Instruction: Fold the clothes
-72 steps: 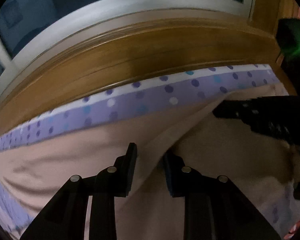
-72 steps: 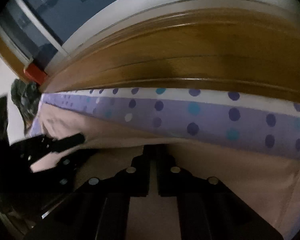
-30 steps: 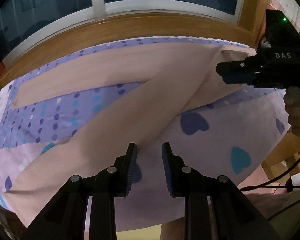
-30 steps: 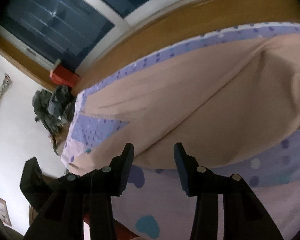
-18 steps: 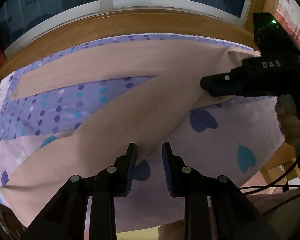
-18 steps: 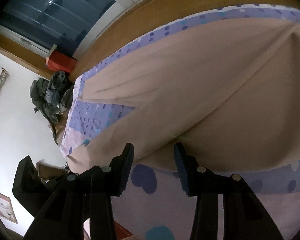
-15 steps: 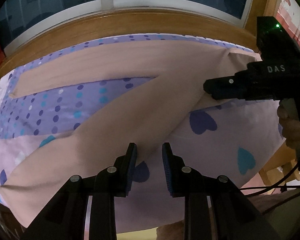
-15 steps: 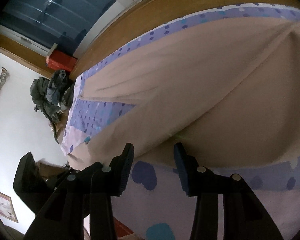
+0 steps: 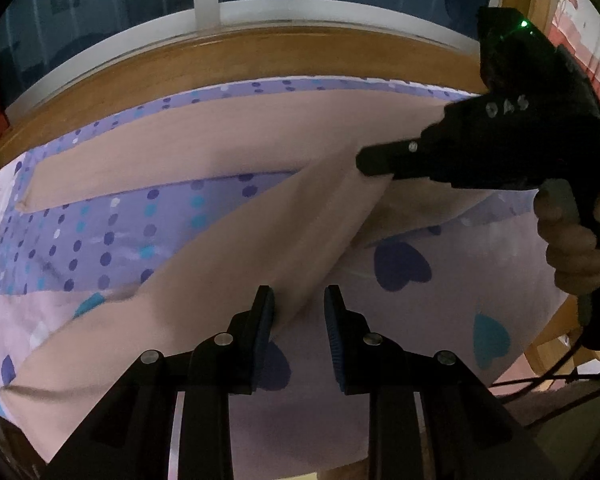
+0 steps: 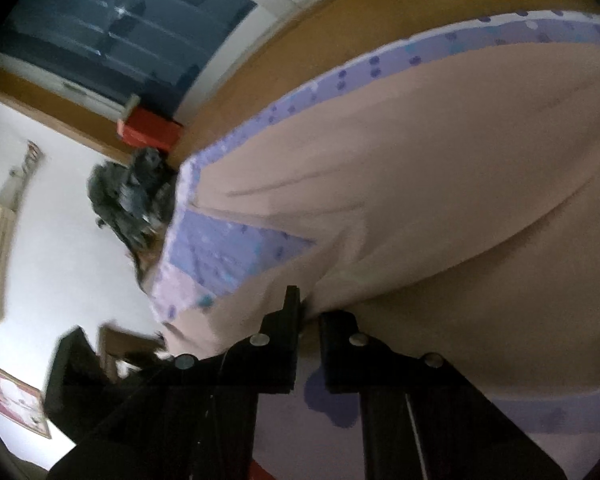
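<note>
Left wrist view, nearest first: the left claw [image 9: 298,318] stands with its jaws apart and holds nothing, just above the near edge of the beige trousers [image 9: 236,248], which lie spread on the bed [image 9: 440,312]. One trouser leg runs diagonally from near left toward far right; the other lies along the far side by the wooden frame [image 9: 220,60], with dotted sheet showing between them. So the legs look not yet laid together, and I judge the folding barely begun.

Farther off at right, the right claw [image 9: 370,166] reaches the point where the legs meet. In the right wrist view its jaws stand narrowly apart with a ridge of cloth at their tips; whether they pinch it I cannot tell.

Open sheet lies near and right, with the bed's edge close. The frame bounds the far side, and dark clothes [image 10: 130,196] are heaped past the left end.
</note>
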Tool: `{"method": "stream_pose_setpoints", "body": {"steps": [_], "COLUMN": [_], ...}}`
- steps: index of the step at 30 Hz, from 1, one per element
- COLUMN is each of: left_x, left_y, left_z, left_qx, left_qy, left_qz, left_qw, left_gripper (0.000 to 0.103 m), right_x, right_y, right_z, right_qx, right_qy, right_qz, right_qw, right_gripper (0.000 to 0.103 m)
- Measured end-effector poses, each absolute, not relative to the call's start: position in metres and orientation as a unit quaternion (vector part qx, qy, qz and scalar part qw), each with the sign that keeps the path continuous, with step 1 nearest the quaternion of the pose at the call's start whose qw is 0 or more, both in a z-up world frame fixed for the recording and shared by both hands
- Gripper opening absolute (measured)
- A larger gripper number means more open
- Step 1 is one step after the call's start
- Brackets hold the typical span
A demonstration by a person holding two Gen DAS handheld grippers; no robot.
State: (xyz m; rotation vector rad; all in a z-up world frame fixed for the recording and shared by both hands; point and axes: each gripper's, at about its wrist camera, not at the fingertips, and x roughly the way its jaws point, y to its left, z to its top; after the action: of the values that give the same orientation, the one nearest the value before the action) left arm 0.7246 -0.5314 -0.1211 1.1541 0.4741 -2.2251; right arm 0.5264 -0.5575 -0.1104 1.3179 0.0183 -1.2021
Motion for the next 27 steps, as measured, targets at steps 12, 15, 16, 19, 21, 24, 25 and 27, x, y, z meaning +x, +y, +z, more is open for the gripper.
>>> {"method": "stream_pose_setpoints", "body": {"steps": [12, 15, 16, 19, 21, 24, 25, 27], "left_x": [0.719, 0.718, 0.719, 0.720, 0.717, 0.716, 0.716, 0.718], "left_y": [-0.538, -0.538, -0.537, -0.532, -0.537, -0.551, -0.557, -0.567], "left_z": [-0.129, -0.126, -0.124, -0.117, -0.117, -0.117, -0.117, -0.116], "left_qx": [0.428, 0.424, 0.425, 0.426, 0.427, 0.430, 0.431, 0.431], "left_qy": [0.127, 0.115, 0.105, 0.065, 0.039, 0.036, 0.037, 0.045], "left_qz": [-0.828, -0.827, -0.827, -0.831, -0.836, -0.835, -0.834, -0.835], "left_qw": [0.338, 0.351, 0.352, 0.352, 0.342, 0.341, 0.342, 0.339], "left_gripper": [0.026, 0.026, 0.026, 0.026, 0.033, 0.035, 0.035, 0.035], "right_x": [0.524, 0.524, 0.523, 0.520, 0.519, 0.521, 0.523, 0.525], "right_y": [-0.570, -0.572, -0.572, -0.574, -0.577, -0.580, -0.582, -0.584], "right_z": [-0.092, -0.088, -0.088, -0.085, -0.081, -0.076, -0.074, -0.071], "right_qx": [0.563, 0.555, 0.555, 0.556, 0.551, 0.545, 0.542, 0.537], "right_qy": [0.008, 0.013, 0.013, 0.008, 0.007, 0.005, 0.007, 0.013], "right_qz": [-0.505, -0.506, -0.506, -0.508, -0.517, -0.532, -0.536, -0.548], "right_qw": [0.655, 0.660, 0.660, 0.658, 0.655, 0.648, 0.647, 0.641], "right_gripper": [0.007, 0.007, 0.007, 0.007, 0.007, 0.007, 0.007, 0.007]}}
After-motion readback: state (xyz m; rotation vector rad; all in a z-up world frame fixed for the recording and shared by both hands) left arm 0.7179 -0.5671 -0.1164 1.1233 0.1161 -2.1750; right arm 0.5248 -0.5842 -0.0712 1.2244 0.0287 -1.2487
